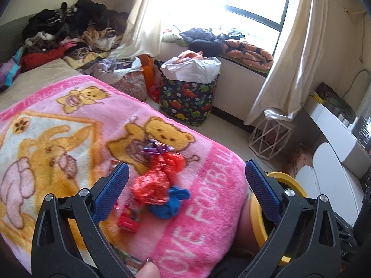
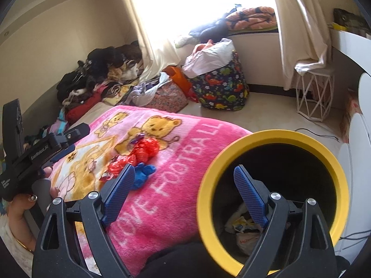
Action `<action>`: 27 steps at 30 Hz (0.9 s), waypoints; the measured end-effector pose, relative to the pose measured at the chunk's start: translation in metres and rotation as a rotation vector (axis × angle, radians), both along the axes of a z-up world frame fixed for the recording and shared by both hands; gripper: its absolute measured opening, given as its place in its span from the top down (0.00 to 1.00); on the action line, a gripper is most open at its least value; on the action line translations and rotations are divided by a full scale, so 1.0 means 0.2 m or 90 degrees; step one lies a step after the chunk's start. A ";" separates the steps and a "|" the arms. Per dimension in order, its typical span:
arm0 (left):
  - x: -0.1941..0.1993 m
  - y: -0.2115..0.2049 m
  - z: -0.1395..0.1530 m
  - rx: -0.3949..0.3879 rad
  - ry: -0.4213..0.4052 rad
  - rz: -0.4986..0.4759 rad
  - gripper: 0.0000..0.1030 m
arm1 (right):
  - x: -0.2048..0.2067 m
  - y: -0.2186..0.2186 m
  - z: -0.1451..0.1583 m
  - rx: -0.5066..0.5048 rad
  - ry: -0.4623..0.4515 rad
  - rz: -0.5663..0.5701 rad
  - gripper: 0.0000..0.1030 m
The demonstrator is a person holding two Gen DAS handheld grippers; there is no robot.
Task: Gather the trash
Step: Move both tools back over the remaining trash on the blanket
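A heap of trash lies on the pink bear blanket [image 1: 69, 120]: a crumpled red wrapper [image 1: 150, 188], a red plastic bag [image 1: 172, 161], a purple wrapper [image 1: 155, 149], a blue crumpled piece [image 1: 172, 202] and a small red packet [image 1: 128, 219]. My left gripper [image 1: 186, 164] hangs open just above and before this heap, nothing between its pads. The yellow-rimmed black bin [image 2: 273, 136] stands at the bed's right edge with wrappers [image 2: 243, 224] at its bottom. My right gripper [image 2: 184, 169] is open and empty, one finger over the bin's mouth, the other over the blanket near the blue piece [image 2: 142, 173]. A hand holds the left gripper [image 2: 76, 139] at the left.
A dinosaur-print basket [image 2: 222, 88] with a white bag stands on the floor beyond the bed. A white wire stool [image 2: 315, 95] sits under the curtain. Clothes [image 1: 69, 27] are piled at the bed's far end. White furniture [image 1: 334, 139] runs along the right, with a cable [image 2: 317, 134] on the floor.
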State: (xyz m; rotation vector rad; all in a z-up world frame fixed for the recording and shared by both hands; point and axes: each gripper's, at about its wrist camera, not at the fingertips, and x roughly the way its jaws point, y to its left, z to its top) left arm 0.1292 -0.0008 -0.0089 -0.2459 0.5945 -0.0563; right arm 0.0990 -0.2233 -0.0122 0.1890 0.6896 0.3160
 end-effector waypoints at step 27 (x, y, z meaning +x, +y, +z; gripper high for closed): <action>0.02 0.54 -0.20 -0.041 0.083 0.138 0.12 | 0.23 0.57 -0.15 -0.068 0.027 0.137 0.18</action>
